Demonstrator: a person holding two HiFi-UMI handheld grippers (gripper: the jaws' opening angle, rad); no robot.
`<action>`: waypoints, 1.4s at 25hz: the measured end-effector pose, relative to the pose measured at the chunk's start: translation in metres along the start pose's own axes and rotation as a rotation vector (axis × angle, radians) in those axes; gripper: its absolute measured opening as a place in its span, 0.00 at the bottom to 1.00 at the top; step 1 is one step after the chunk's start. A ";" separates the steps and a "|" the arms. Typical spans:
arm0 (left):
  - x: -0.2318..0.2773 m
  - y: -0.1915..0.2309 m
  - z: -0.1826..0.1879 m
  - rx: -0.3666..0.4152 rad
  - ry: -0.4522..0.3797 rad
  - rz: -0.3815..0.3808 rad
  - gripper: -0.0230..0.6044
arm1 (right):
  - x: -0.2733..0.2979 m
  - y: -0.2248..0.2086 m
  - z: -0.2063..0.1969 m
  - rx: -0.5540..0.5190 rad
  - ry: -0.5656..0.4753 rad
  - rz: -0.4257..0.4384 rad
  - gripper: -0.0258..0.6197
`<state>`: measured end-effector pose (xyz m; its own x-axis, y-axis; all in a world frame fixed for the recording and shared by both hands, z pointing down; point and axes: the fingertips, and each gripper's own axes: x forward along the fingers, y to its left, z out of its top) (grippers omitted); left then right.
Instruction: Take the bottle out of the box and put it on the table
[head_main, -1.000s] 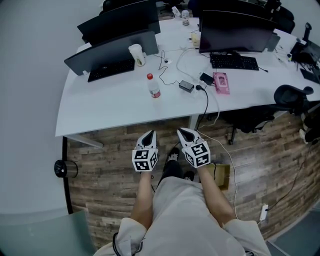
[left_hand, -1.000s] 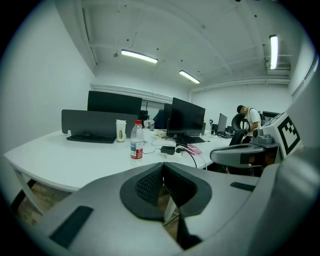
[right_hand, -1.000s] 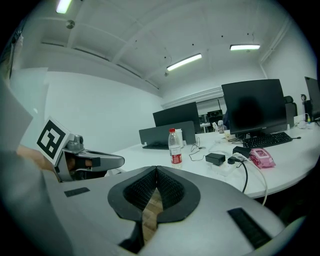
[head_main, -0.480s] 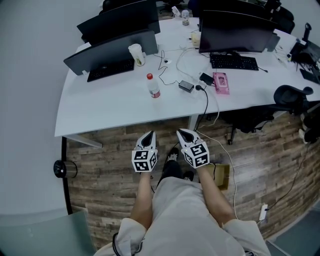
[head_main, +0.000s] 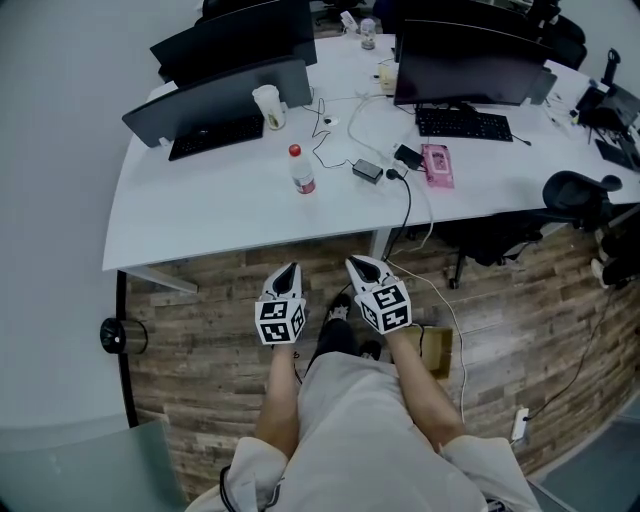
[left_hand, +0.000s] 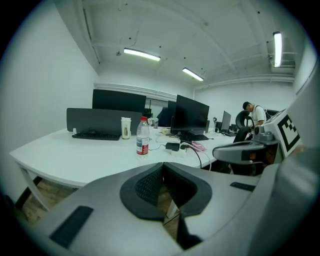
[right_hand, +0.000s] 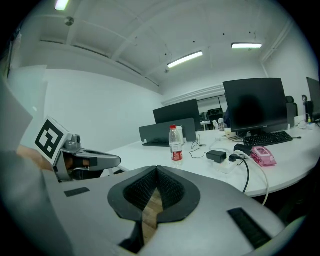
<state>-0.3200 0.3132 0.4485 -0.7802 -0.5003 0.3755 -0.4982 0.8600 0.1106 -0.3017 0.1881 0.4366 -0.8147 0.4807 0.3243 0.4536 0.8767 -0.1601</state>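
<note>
Bottle (head_main: 300, 171) unmoved on table (head_main: 200, 215); left gripper (head_main: 289, 270), right gripper (head_main: 359, 264) unchanged, closed.

Setting: open-plan office. A long white desk (head_main: 220, 215) runs ahead of the fingers (head_main: 287, 278). It carries several dark monitors (head_main: 465, 65), keyboards (head_main: 463, 123) and a power adapter (head_main: 368, 171) with trailing cables. Black office chair (head_main: 580, 190) ahead and right of the fingers. Wood-pattern floor (head_main: 210, 330) beneath them. Strip lights (left_hand: 142, 54) on the white ceiling overhead.

The white table (head_main: 200, 215) bears a bottle (head_main: 299, 170), a cup (head_main: 268, 106), keyboards (head_main: 463, 123), monitors (head_main: 465, 65) and a pink box (head_main: 437, 164).
</note>
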 end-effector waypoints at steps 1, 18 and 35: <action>-0.001 0.002 -0.001 0.003 0.003 0.008 0.06 | 0.000 0.000 -0.001 0.001 0.002 -0.001 0.10; 0.001 0.005 0.001 0.019 -0.001 -0.002 0.06 | 0.002 -0.004 -0.007 0.023 0.017 -0.025 0.10; 0.004 0.011 0.008 0.029 0.000 -0.022 0.06 | 0.005 -0.001 -0.005 0.024 0.016 -0.023 0.10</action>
<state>-0.3316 0.3202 0.4441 -0.7689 -0.5189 0.3735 -0.5260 0.8455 0.0920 -0.3046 0.1895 0.4432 -0.8191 0.4601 0.3426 0.4256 0.8879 -0.1747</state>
